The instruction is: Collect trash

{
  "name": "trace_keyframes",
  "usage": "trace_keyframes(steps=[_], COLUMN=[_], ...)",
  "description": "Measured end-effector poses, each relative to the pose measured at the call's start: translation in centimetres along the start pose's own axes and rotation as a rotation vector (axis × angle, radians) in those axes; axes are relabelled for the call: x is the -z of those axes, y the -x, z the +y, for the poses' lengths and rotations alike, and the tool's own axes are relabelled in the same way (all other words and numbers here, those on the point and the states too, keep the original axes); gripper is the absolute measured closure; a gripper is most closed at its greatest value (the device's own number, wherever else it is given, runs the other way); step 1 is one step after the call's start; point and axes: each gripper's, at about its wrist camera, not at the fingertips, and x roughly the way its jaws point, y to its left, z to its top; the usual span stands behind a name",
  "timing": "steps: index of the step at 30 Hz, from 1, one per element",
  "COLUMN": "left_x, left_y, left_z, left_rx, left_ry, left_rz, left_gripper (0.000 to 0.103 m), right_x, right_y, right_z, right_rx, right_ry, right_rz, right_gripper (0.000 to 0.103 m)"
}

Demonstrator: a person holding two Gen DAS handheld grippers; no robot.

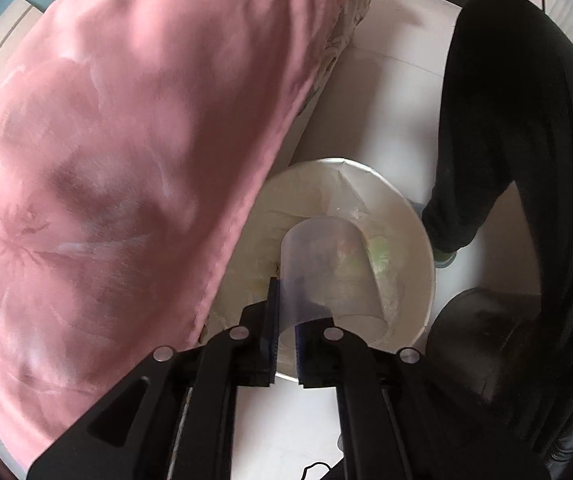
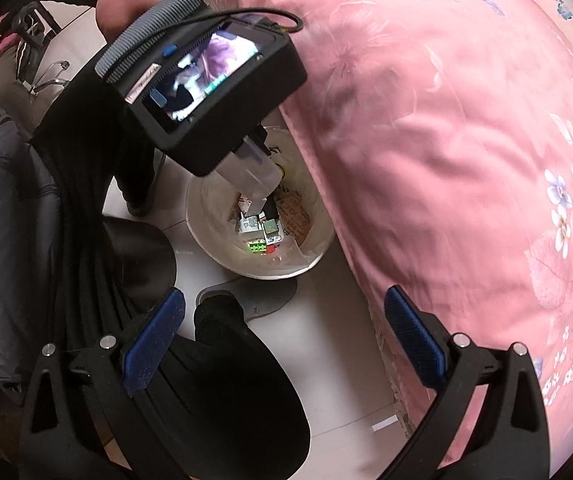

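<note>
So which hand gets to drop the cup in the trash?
Left. The left hand-held gripper already pinches the clear plastic cup right above the trash bin. The right hand-held gripper is open, empty and farther back.

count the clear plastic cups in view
1: the clear plastic cup is pinched in the left gripper, directly above the open trash bin beside the pink quilt. Others may lie hidden among the bin's trash.
</note>
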Motion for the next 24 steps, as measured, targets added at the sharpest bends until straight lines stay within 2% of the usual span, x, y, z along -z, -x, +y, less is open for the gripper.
trace_keyframes(steps=[1, 3, 5, 9, 16, 24], left_x=[0.0, 0.1, 0.2, 0.1, 0.8, 3.7], left_y=[-0.1, -0.3, -0.4, -0.3, 1.0, 3.6], left_z=[0.0, 0.3, 0.2, 0.1, 0.3, 1.8], left_rx=[-0.006, -0.015, -0.021, -0.039, -0.065, -0.187], left_ry=[0.001, 0.017, 0.027, 0.03, 0.019, -0.073], left_rz=[-0.001, -0.01, -0.027, -0.02, -0.039, -0.096], left_gripper=[0.08, 0.043, 0.039, 0.021, 0.016, 0.013], right_x=[-0.1, -0.2, -0.2, -0.2, -0.3, -1.0], right_y=[0.0, -0.1, -0.3, -0.4, -0.3, -0.3], right_z=[0.0, -0.1, -0.2, -0.2, 0.5, 1.6], right_rx=[-0.001, -0.002, -0.002, 0.001, 0.016, 0.086], right_ry=[0.0, -0.001, -0.001, 0.003, 0.004, -0.021], right_rz=[-0.002, -0.002, -0.003, 0.009, -0.01, -0.069], right_gripper=[0.006, 0.006, 0.006, 0.006, 0.006, 0.006])
